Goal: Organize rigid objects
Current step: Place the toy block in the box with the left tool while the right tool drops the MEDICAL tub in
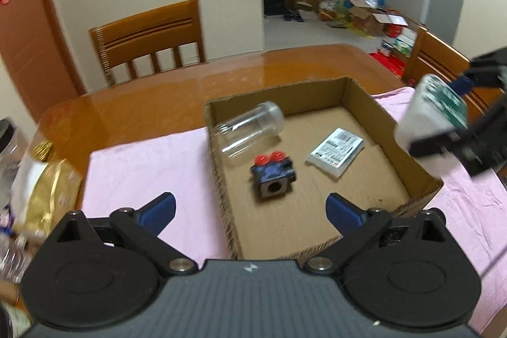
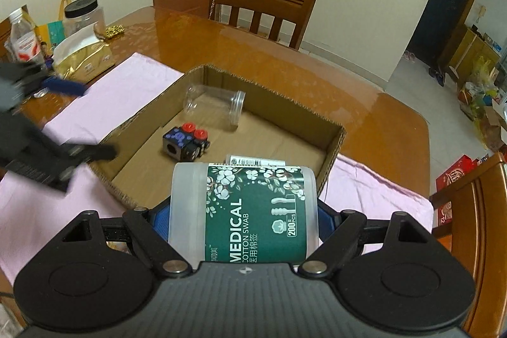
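1. Three things lay in the cardboard box (image 1: pixel 374 103): a clear jar (image 1: pixel 248 129) on its side at 11 o'clock, a black cube with red knobs (image 1: pixel 274 178) in the middle, a flat white packet (image 1: pixel 336 152) at 2 o'clock.
2. The left gripper (image 1: pixel 250 208) stood spread wide and empty over the box's near edge.
3. The right gripper (image 2: pixel 244 220) pinched a cotton swab tub (image 2: pixel 244 211), labelled "MEDICAL COTTON SWAB", "200 PCS", above the box's near wall.
4. A gold bag (image 2: pixel 84 57) and a lidded jar (image 2: pixel 84 15) stood at 10 o'clock on the table (image 2: pixel 317 91).

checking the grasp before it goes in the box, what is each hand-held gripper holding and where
Right hand-held gripper clamps the cotton swab container across its side walls, the label facing up. Left hand-held gripper is open and empty.
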`<move>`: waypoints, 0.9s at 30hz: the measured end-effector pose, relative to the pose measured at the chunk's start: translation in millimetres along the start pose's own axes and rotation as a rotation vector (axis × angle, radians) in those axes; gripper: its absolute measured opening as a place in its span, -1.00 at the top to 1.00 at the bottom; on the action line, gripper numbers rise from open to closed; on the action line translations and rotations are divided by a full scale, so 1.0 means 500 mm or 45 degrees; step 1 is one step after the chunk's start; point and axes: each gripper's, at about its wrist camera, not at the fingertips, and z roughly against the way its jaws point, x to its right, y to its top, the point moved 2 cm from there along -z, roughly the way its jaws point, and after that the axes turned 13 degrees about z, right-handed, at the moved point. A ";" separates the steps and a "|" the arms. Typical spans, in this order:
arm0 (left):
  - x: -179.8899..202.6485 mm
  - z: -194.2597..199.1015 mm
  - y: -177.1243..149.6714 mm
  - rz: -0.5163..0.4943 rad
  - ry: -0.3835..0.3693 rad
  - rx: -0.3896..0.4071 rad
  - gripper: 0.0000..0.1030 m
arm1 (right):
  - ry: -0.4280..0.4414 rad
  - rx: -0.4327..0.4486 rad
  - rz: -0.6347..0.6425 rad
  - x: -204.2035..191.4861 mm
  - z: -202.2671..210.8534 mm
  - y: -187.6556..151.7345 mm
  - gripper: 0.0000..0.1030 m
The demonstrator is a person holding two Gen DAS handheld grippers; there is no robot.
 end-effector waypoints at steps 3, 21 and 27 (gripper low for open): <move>-0.014 0.019 -0.014 0.049 0.050 0.016 -0.96 | 0.003 -0.005 -0.002 0.016 -0.028 0.027 -0.68; -0.085 0.067 -0.065 0.212 0.208 0.011 -0.96 | -0.072 -0.014 -0.014 0.091 -0.182 0.151 -1.00; -0.080 0.068 -0.069 0.195 0.197 0.007 -0.96 | -0.080 -0.015 -0.049 0.083 -0.151 0.132 -1.00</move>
